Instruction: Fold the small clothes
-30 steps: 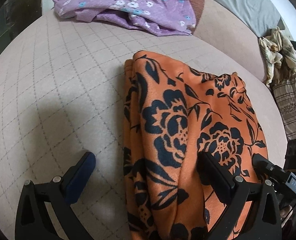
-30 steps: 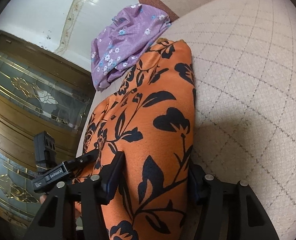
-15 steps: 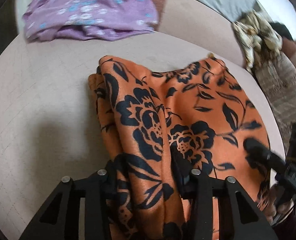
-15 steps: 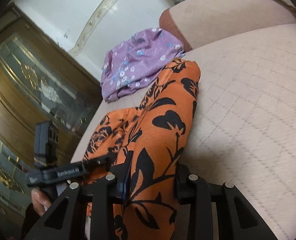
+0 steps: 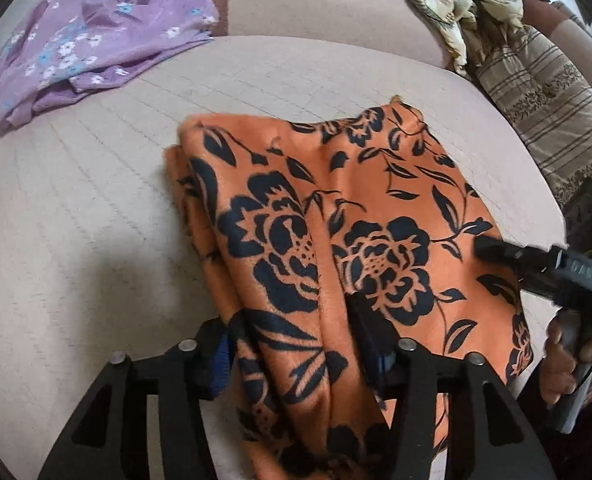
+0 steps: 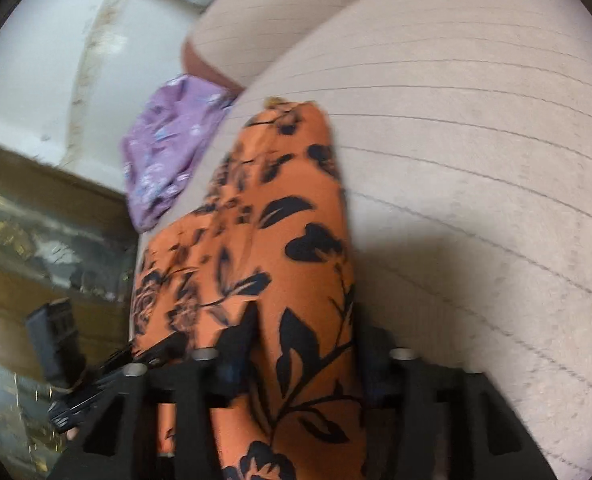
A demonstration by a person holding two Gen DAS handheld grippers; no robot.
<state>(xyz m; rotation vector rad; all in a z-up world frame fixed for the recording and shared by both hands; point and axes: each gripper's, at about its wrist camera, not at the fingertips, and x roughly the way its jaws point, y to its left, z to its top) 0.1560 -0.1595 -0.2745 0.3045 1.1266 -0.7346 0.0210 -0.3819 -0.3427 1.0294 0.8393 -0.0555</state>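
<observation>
Fingers of left gripper [image 5: 296, 344] and right gripper [image 6: 304, 356] are opening around the orange floral garment [image 5: 336, 208]; released early, its fold could spring loose.

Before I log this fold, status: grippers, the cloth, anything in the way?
Left gripper and right gripper both opening, orange cloth between each pair of fingers. Cloth bunched on the sofa. Purple garment lies apart.
</observation>
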